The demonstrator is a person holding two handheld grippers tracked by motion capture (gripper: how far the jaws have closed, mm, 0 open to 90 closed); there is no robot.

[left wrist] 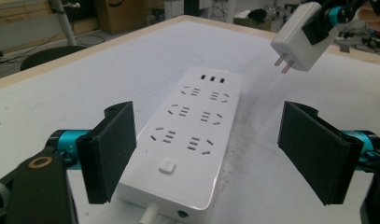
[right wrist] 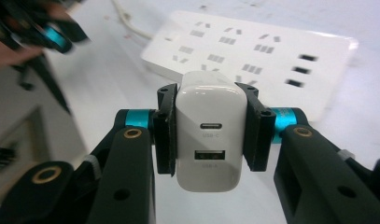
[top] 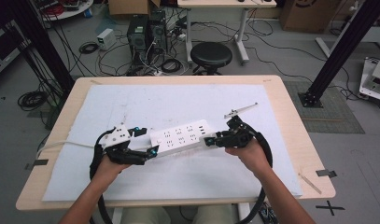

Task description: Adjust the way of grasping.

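A white power strip (top: pixel 179 136) lies on the white mat in the middle of the table, its cord running off to the left. My left gripper (top: pixel 148 141) stands open at the strip's cord end (left wrist: pixel 178 154), one jaw on each side and clear of it. My right gripper (top: pixel 210 140) is shut on a white USB charger (right wrist: pixel 209 135), gripping its two sides. The charger (left wrist: pixel 301 39) hangs a little above the strip's far end, near the USB ports, with its two prongs showing. The strip (right wrist: pixel 253 56) lies just beyond the charger in the right gripper view.
A white mat (top: pixel 131 100) covers most of the wooden table (top: pixel 283 100). A thin metal strip (top: pixel 240 110) lies on the mat behind my right gripper. The strip's white cord (top: pixel 66 144) trails to the table's left edge. A stool (top: pixel 211 55) and cables sit on the floor beyond.
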